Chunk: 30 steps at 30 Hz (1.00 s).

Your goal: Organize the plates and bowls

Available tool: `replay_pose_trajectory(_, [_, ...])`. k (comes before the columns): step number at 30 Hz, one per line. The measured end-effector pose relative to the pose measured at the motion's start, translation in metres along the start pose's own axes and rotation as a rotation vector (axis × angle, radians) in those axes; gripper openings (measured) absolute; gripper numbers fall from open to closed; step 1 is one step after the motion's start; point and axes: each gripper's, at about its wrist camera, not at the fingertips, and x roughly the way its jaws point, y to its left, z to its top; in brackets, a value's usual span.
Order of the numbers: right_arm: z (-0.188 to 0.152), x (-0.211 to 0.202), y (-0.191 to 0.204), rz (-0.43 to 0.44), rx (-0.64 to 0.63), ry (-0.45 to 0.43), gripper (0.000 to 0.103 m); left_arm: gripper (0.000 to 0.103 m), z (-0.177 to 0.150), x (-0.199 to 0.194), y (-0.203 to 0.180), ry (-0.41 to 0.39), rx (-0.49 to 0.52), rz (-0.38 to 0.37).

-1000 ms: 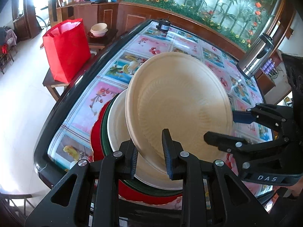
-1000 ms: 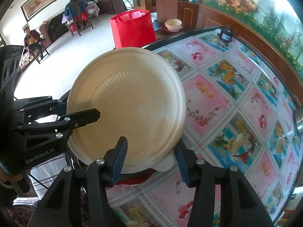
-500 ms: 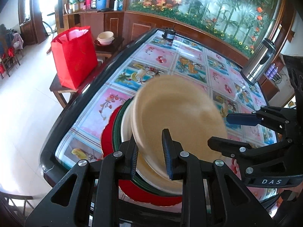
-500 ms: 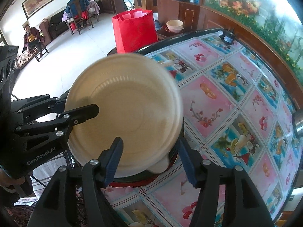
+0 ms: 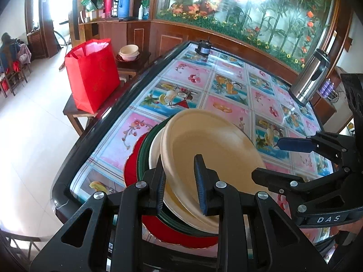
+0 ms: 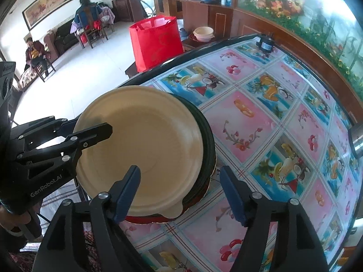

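Note:
My left gripper is shut on the near rim of a cream plate, which tilts low over a stack: another cream plate, a green plate and a red plate at the table's near corner. In the right wrist view the cream plate lies almost flat on the green plate, with the left gripper clamped on its left rim. My right gripper is open, its fingers astride the stack's near edge, touching nothing; it also shows in the left wrist view.
The table has a fruit-patterned cloth and a black rim. A red bag stands on a side table at left, with bowls behind it. A steel thermos stands at the table's right edge, a small black object at its far end.
The left gripper has lowered the cream plate from steeply tilted to nearly flat on the stack. The right gripper has drawn back a little and stays open.

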Motion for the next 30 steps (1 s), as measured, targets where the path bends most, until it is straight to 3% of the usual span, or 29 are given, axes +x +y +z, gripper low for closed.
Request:
replay_pose_trajectory(14, [-0.006,-0.014,-0.015,-0.079,0.11,-0.106,0.083,0.023,0.011,-0.028,0.002,-0.105,-0.049,-0.056])
replay_pose_trajectory(17, [-0.007,-0.01,-0.016,-0.083,0.118,-0.098,0.083,0.023,0.012,-0.03,0.0,-0.111,-0.053,-0.08])
replay_pose_trajectory(22, [-0.012,-0.014,-0.017,-0.115,0.141,-0.135,0.083,0.024,0.007,-0.022,-0.011,-0.1,-0.021,-0.057])
replay_pose_trajectory(26, [-0.015,-0.017,-0.015,-0.185,0.167,-0.186,0.086,0.051,-0.002,-0.014,-0.019,-0.125,-0.015,0.001])
replay_pose_trajectory(30, [-0.02,-0.013,-0.016,-0.26,0.201,-0.213,0.086,0.053,-0.01,-0.011,-0.024,-0.168,-0.021,0.047])
